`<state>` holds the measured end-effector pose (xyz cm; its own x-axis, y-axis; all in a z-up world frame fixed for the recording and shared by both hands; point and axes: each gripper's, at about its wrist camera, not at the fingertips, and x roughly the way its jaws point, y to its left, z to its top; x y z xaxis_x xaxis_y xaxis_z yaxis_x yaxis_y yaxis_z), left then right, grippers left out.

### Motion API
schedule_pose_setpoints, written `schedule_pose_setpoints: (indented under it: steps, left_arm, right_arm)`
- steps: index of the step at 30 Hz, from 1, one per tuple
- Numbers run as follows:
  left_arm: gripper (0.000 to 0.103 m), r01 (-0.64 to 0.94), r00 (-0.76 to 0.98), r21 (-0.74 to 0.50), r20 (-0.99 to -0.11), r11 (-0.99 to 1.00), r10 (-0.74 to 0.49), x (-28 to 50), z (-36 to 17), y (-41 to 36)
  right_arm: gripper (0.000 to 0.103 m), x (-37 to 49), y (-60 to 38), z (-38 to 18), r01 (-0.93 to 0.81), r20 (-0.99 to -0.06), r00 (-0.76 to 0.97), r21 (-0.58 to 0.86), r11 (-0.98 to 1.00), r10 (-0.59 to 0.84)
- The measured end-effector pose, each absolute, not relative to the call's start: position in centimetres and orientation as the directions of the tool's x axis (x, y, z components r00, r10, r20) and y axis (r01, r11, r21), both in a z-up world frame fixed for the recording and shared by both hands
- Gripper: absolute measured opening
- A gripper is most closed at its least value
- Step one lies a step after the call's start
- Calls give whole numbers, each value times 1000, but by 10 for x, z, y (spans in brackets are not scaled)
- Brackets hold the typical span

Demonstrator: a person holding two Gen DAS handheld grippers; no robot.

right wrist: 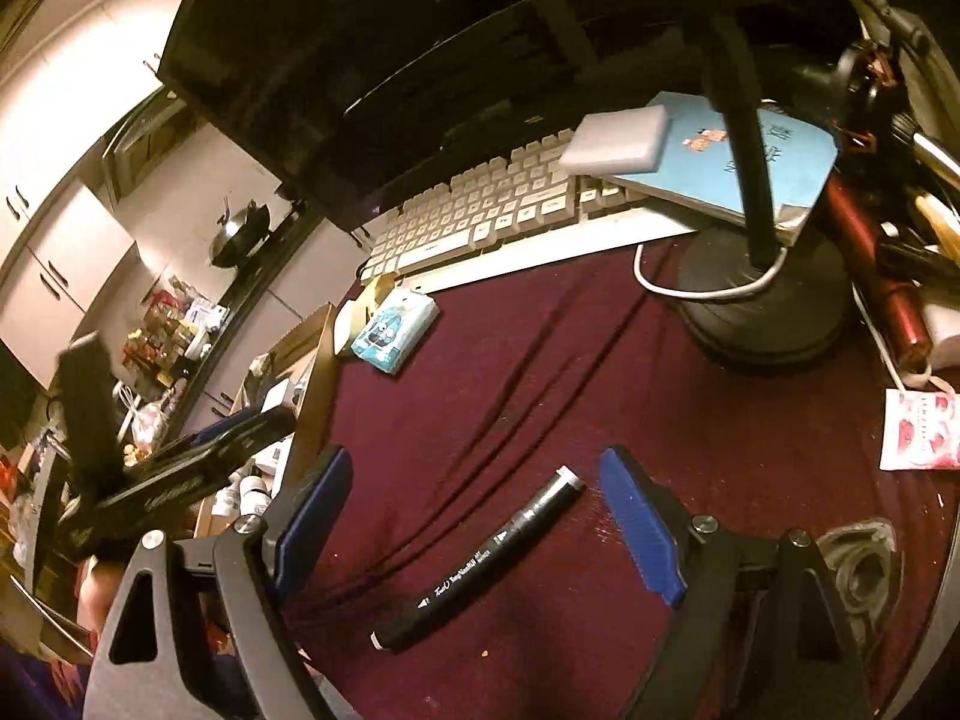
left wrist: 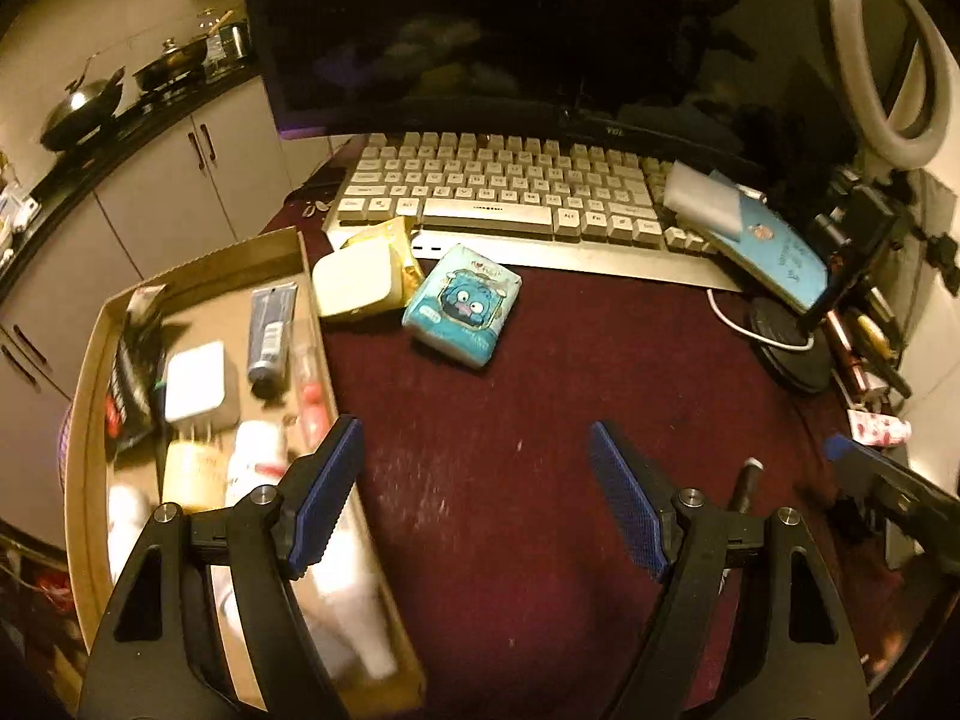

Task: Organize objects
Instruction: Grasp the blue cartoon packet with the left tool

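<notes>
Right wrist view: the right gripper [right wrist: 474, 522] spreads wide around a black marker [right wrist: 480, 558] on the maroon cloth [right wrist: 540, 372]. The left gripper [left wrist: 477, 498] gapes empty beside the cardboard tray [left wrist: 84, 396].

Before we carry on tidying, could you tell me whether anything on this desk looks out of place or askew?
Yes. A pale blue notebook lies tilted across the right end of the beige keyboard, covering keys, with a white sponge block on top. A black marker pen lies loose on the maroon tablecloth between the open right gripper's fingers.
</notes>
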<state>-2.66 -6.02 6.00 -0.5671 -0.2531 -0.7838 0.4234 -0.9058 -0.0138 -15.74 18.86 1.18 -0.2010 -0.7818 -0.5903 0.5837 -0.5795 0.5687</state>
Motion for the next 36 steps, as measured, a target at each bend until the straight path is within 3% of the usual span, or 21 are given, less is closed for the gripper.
schedule_pose_setpoints:
  steps: [8, 14, 16, 18, 29, 30, 31, 33, 36]
  left_arm:
    - [78, 336, -567, 60, -784, -940, -253, -82, 59, -49]
    - [78, 385, -460, 137, -829, -913, -318, -138, 42, -81]
    - [78, 398, -453, 111, -839, -910, -301, -147, 36, -95]
    - [78, 402, -431, 118, -850, -908, -302, -153, 29, -103]
    - [78, 307, -387, 168, -877, -937, -285, -166, -8, -99]
    - [72, 304, -391, 141, -884, -942, -258, -164, -9, -99]
    - [56, 306, -402, 107, -886, -946, -230, -162, -8, -99]
    - [53, 318, -400, 52, -898, -947, -184, -158, -8, -100]
    - [49, 317, -399, 86, -892, -944, -215, -150, -7, -87]
  right_arm:
    - [86, -160, 194, 6, 559, -598, -187, 588, -585, -780]
    - [86, -153, 187, -5, 563, -616, -145, 592, -576, -774]
    - [89, -150, 186, -6, 569, -615, -135, 593, -569, -777]
    - [103, -148, 185, -5, 572, -614, -128, 596, -564, -779]
    - [103, -136, 177, -5, 601, -615, -86, 595, -533, -784]
    - [103, -135, 176, -6, 602, -617, -83, 595, -532, -783]
    - [103, -135, 176, -6, 602, -617, -82, 595, -533, -782]
    - [103, -133, 177, -5, 605, -620, -88, 588, -536, -780]
    - [103, -133, 179, -6, 605, -617, -100, 585, -540, -781]
